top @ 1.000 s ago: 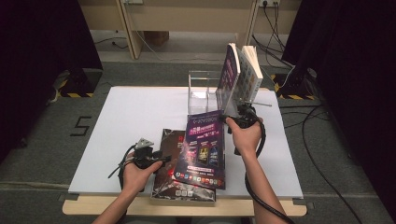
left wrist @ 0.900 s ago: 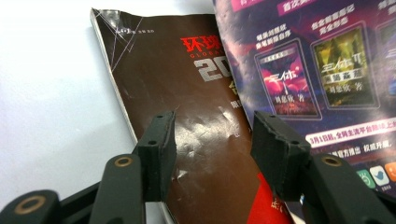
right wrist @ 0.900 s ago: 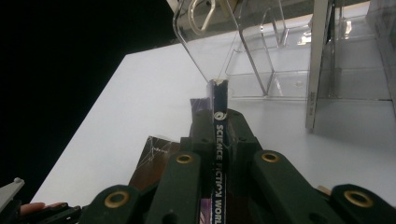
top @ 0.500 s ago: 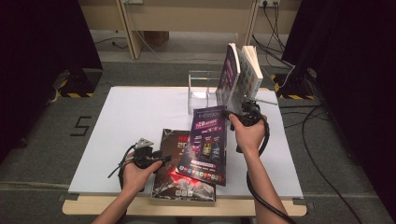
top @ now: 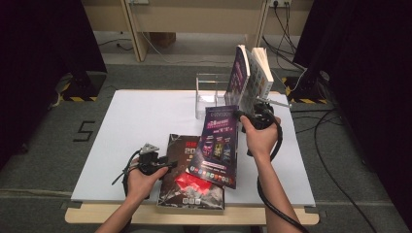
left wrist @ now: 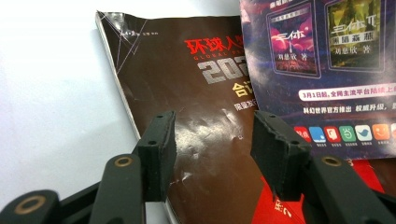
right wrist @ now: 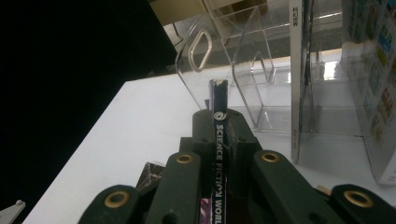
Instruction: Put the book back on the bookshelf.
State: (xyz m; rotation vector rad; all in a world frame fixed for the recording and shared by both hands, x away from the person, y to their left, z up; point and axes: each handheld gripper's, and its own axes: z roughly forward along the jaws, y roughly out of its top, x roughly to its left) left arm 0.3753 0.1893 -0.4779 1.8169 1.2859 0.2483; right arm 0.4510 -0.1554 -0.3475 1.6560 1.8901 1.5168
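Magazine (right wrist: 218,140) spine: "SCIENCE FICTION WORLD"

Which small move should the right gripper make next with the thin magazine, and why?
Probably carry the thin purple magazine, clamped by its spine in the right gripper, up toward the clear plastic file rack. Two books already stand there, with free slots beside them.

Recording studio or lab setup, not a home.
Black curtains (top: 43,53) flank the white table (top: 141,121) beyond both tongs; hazard-taped stand feet (top: 77,97), loose cables (top: 335,145), grey carpet (top: 43,160).
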